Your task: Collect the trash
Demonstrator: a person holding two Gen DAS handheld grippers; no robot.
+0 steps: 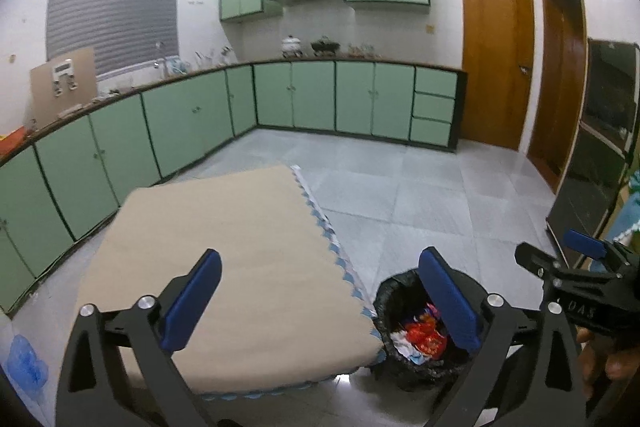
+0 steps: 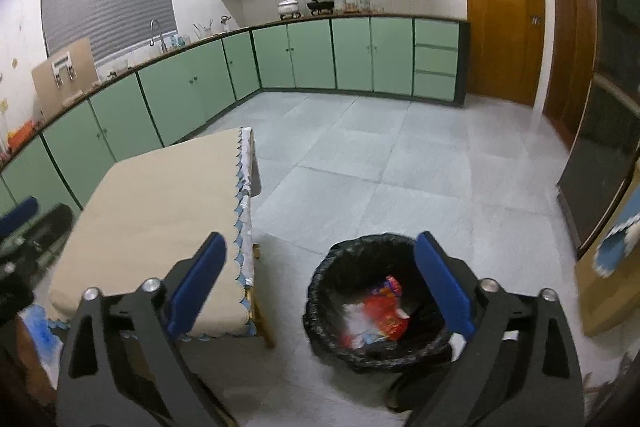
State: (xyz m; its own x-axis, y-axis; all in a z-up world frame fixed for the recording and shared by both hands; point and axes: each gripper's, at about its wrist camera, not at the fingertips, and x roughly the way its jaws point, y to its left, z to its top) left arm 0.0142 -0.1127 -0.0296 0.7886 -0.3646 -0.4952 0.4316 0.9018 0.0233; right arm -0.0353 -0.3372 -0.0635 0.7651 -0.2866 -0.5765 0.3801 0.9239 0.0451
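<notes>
Nearest, both grippers held above the scene with fingers spread wide, nothing between them: left gripper [image 1: 320, 301] over the near end of the desk [image 1: 224, 243], right gripper [image 2: 322, 287] over the gap between desk and bin [image 2: 340, 339]. Bin stands on the floor just beside the desk's near right corner, lined with a black bag; inside lie a red wrapper [image 2: 386, 315] and some white and pale scraps, so the trash is in the bin. The beige cloth on the desk shows nothing on it in either view. Judgement: collection looks nearly or fully done; the step in hand is likely a last check for stray pieces. To do it well, sweep both cameras slowly along the desk edges and the floor around its legs, where the scalloped cloth fringe hides things. A blue patch [image 1: 24, 363] shows at the left edge of the left view, too blurred to name; worth a look. Farther off, bare grey floor tiles [image 2: 400, 155], then green cabinets [image 2: 312, 55] with pots on top, and brown doors [image 2: 504, 7] at the back right.
</notes>
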